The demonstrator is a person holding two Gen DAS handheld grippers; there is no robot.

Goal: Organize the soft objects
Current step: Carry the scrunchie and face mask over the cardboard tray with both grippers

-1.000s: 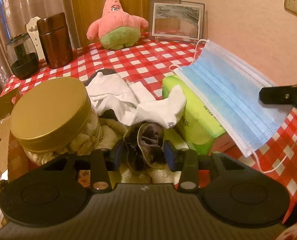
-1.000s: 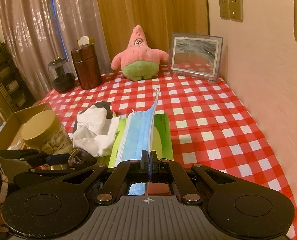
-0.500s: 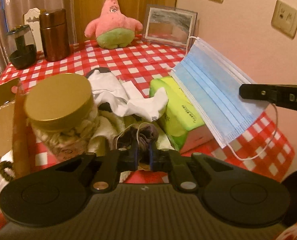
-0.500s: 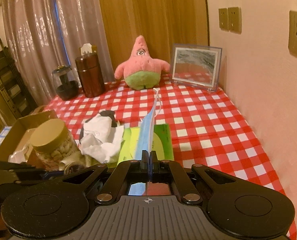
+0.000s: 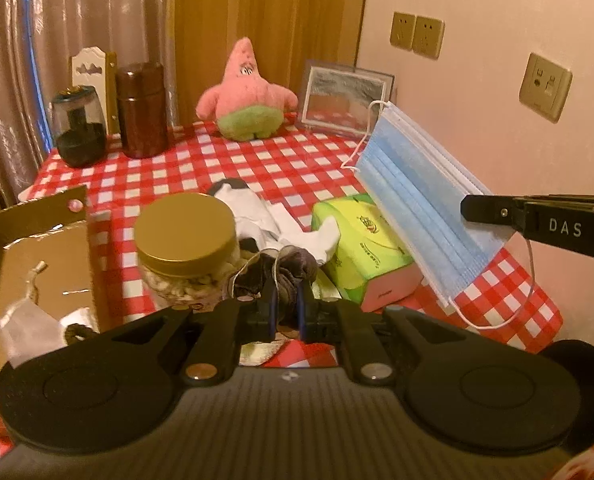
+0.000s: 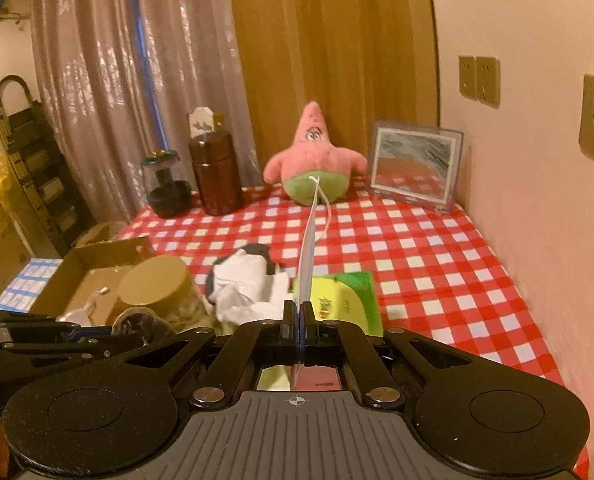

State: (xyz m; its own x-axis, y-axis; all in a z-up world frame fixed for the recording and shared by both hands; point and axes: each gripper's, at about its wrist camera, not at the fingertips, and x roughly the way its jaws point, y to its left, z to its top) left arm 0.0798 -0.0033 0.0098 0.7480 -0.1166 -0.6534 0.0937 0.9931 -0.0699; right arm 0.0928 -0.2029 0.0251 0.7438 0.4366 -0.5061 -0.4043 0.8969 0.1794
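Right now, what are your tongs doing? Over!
Left tongs shut on dark cloth bundle. Right tongs shut on blue face mask, held in the air. Gold-lidded jar close beside left tongs.

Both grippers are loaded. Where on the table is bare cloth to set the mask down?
Bare checked cloth runs between the tissue pack and the wall, back to the photo frame. Another strip lies before the plush star. Crowded: gold-lidded jar, white socks, cardboard box.

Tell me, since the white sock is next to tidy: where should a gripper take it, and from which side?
Grip the white sock at its loose end draped onto the green tissue pack. Come from above: that flap lies raised and free, while the jar crowds the other side.
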